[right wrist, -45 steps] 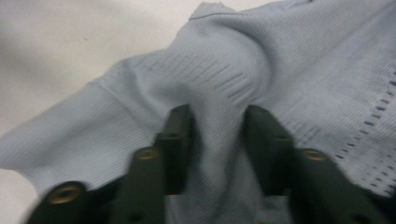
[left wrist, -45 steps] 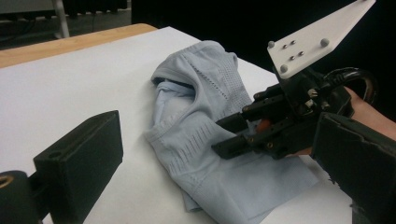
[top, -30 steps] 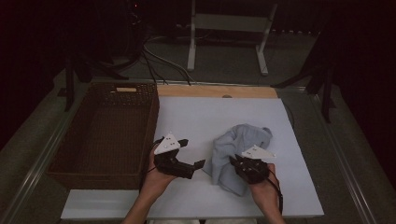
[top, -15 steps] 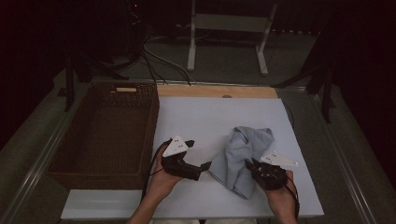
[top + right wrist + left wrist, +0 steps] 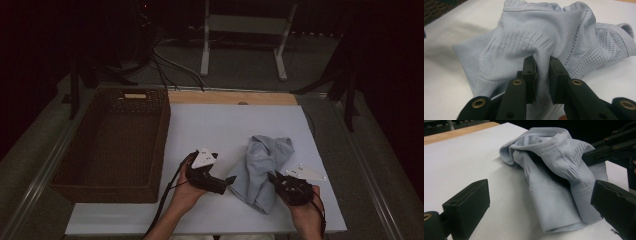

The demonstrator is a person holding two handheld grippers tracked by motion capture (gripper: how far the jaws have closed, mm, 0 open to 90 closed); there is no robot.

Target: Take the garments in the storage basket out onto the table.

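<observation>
A crumpled pale blue garment (image 5: 262, 170) lies on the white tabletop (image 5: 220, 125), right of centre and toward the person's edge, well apart from the empty wicker basket (image 5: 110, 145) at the left. Its long axis runs from the near right corner, where the fabric bunches, away toward the far middle of the sheet. The right tongs (image 5: 541, 67) sit at that near end, their jaws drawn close and pinching a gathered fold of the ribbed cloth, as the right gripper view shows plainly. The left tongs (image 5: 226, 183) lie on the garment's left side, pointing toward it, with the jaws spread wide and nothing between the pads; in the left gripper view the hemmed lower edge of the garment (image 5: 559, 202) lies just ahead and slightly to one side of the open jaws. From the dim high view the tip looks just short of the cloth, though whether it brushes the edge is hard to tell. So the coming move likely turns on the left hand closing the short gap rightward to take the near hem, opposite the right hand's hold.
</observation>
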